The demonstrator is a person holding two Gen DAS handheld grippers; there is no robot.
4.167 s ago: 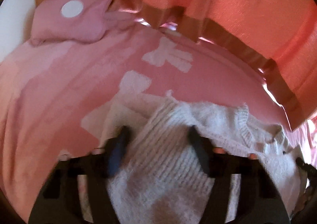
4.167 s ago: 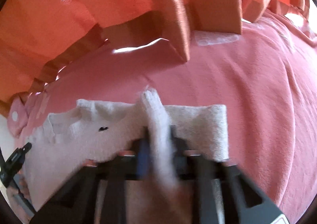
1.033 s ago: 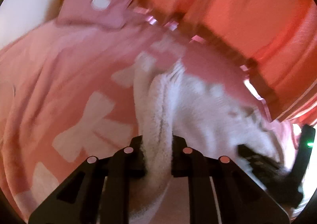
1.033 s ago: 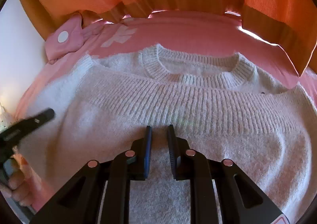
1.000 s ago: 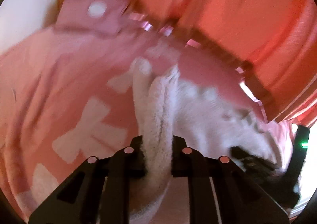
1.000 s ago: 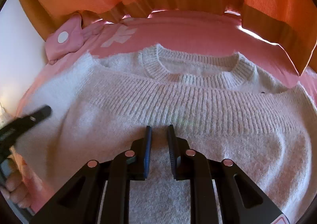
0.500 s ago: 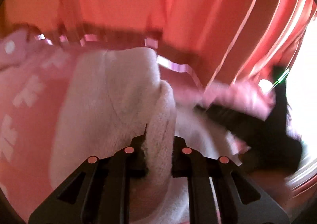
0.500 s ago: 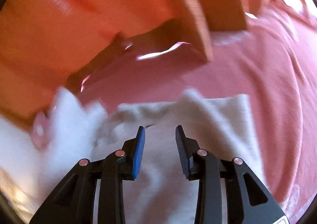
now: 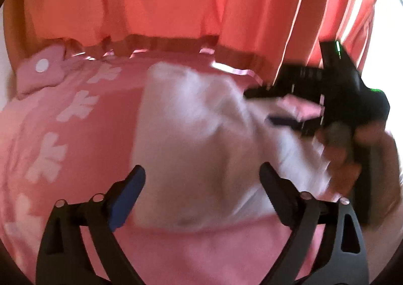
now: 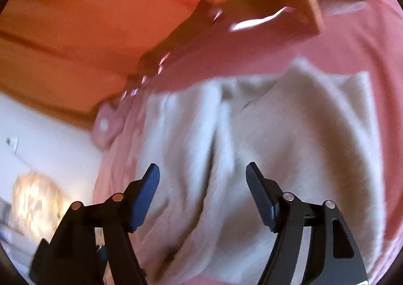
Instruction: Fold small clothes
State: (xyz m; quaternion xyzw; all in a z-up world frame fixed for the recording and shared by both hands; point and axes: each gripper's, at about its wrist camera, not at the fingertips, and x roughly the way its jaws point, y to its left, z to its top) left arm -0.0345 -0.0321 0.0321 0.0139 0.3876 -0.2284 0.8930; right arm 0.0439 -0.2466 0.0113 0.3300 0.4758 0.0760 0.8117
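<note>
A small cream knitted sweater (image 9: 191, 134) lies rumpled on a pink blanket (image 9: 63, 134) with white patterns. My left gripper (image 9: 201, 179) is open and empty, just above the sweater's near edge. In the left wrist view the right gripper (image 9: 289, 106) shows blurred at the right, open over the sweater's far side, held by a hand (image 9: 352, 149). In the right wrist view the right gripper (image 10: 202, 176) is open and empty above the sweater (image 10: 277, 146), which shows a long fold down its middle.
Orange curtains (image 9: 176, 0) hang behind the bed. A pink cushion with a white dot (image 9: 42, 71) lies at the back left. A white wall (image 10: 37, 129) shows at the left in the right wrist view.
Half a second ago my left gripper was shut on a sweater fold; it has let go and opened. The right gripper opened wider. The sweater now lies loose on the blanket.
</note>
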